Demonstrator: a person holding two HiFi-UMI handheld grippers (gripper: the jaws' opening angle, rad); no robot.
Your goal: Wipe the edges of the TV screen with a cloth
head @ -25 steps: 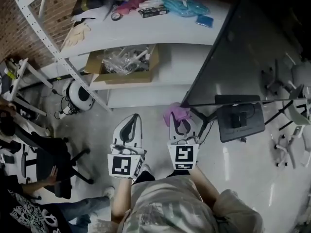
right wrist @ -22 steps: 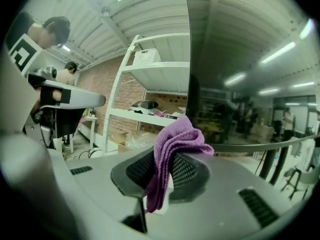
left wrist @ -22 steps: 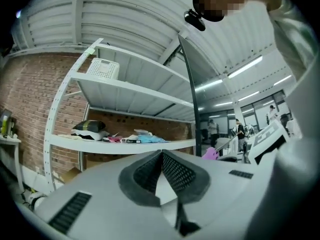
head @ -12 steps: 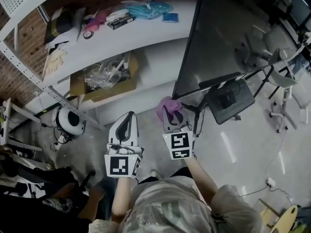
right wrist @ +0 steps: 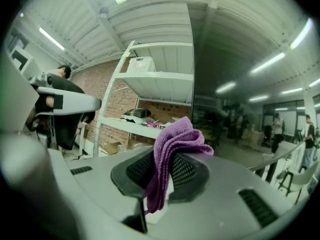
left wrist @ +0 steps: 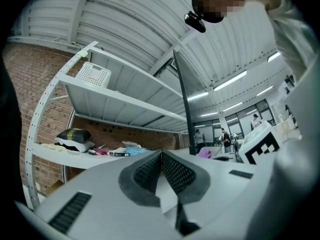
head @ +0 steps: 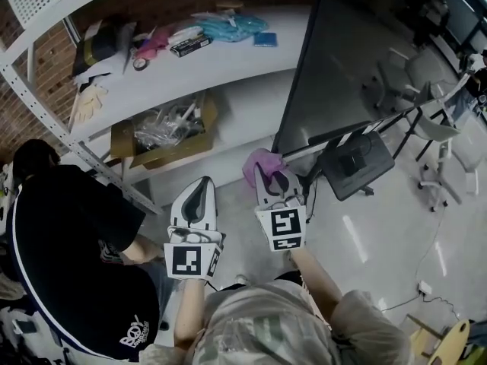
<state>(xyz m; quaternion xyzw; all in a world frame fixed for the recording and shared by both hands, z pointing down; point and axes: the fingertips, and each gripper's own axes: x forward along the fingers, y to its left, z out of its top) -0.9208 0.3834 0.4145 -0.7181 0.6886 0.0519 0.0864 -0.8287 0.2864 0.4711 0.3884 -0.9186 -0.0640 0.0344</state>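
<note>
Right gripper view: right gripper (right wrist: 162, 170) clamps purple cloth (right wrist: 177, 136), just beside TV screen (head: 342, 74) near corner; left gripper (left wrist: 161, 156) jaws pressed together w/ nothing btwn, further from TV screen.

shelf (head: 228, 61) left, TV screen (head: 358, 74) right — cloth (head: 256, 163) at corner

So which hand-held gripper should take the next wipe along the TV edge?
The right hand-held gripper: shut on the cloth, close by the TV's lower corner. The left is shut, empty and farther off.
</note>
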